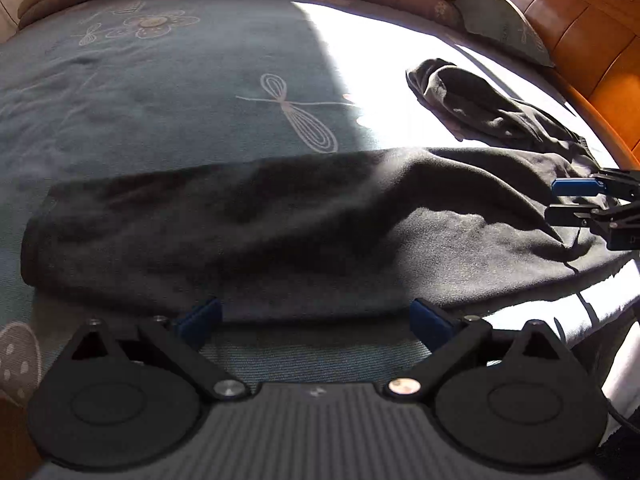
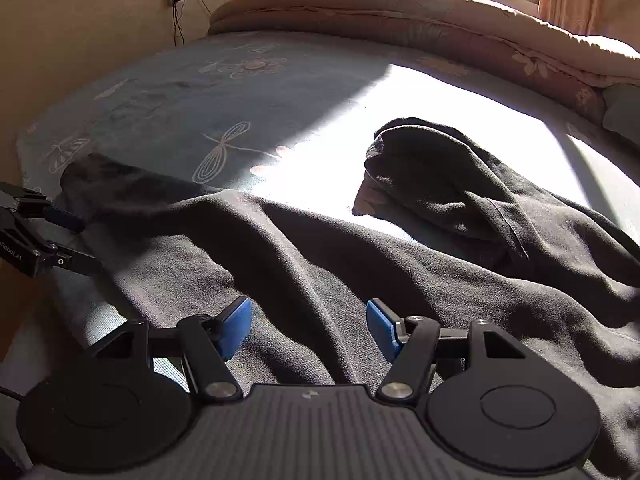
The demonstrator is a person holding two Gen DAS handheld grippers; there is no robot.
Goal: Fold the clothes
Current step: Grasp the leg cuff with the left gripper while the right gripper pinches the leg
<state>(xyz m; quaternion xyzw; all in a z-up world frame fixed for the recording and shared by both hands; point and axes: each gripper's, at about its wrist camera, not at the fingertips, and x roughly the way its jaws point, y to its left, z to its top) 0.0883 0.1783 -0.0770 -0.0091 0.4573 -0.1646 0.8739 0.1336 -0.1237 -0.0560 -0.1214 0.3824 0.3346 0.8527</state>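
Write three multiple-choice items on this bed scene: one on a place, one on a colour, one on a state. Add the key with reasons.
1. Where does the dark garment lie?
A. on the bed sheet
B. on a chair
C. in a basket

2. What colour are the pads of the right hand-held gripper?
A. red
B. blue
C. yellow

3. How does the left hand-held gripper stand?
A. shut on the garment
B. shut on a pillow
C. open, holding nothing

Key:
1 A, the garment spreads over the patterned sheet.
2 B, both pads show bright blue in the right wrist view.
3 C, its jaws stand wide at the garment's near edge and no cloth is pinched between them.
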